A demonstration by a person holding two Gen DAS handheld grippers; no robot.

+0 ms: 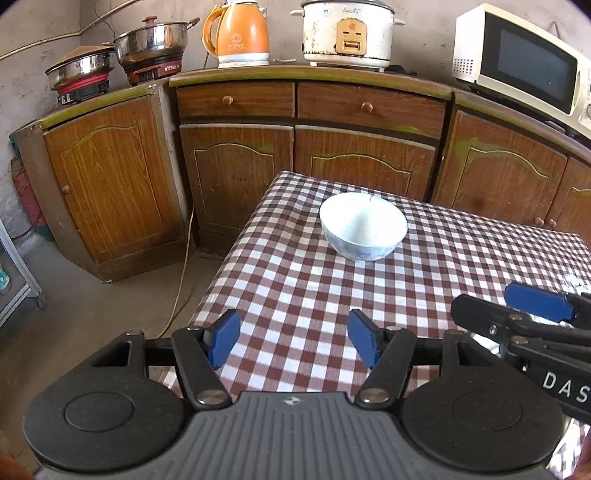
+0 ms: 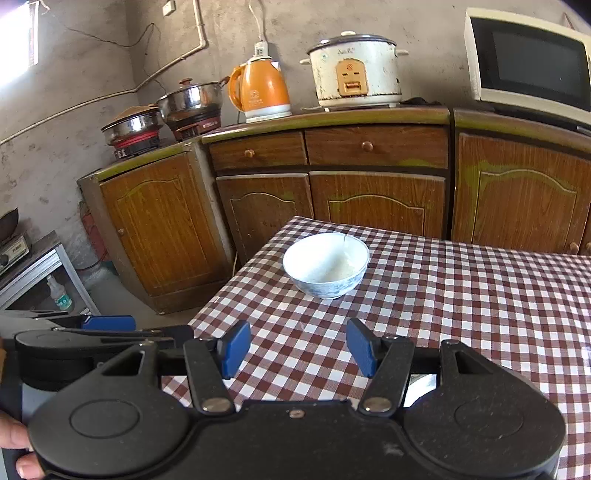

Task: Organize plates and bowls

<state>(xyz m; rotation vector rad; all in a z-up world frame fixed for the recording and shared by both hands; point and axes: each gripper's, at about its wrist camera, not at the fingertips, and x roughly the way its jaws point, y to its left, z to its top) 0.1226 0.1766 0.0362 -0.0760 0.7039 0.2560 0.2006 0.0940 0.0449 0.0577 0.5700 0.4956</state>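
Note:
A white bowl (image 1: 364, 225) with a blue pattern outside stands upright on the checked tablecloth (image 1: 314, 295) near the table's far left corner. It also shows in the right wrist view (image 2: 327, 264). My left gripper (image 1: 293, 338) is open and empty, held above the cloth short of the bowl. My right gripper (image 2: 297, 347) is open and empty, also short of the bowl. The right gripper shows at the right edge of the left wrist view (image 1: 524, 314). The left gripper shows at the left edge of the right wrist view (image 2: 107, 326). No plate is in view.
Wooden cabinets (image 1: 236, 177) stand close behind the table. On their top are an orange kettle (image 1: 240, 33), a rice cooker (image 1: 347, 33), a microwave (image 1: 524, 62) and steel pots (image 1: 151, 40). The table's left edge (image 1: 221, 273) drops to a concrete floor with a cable.

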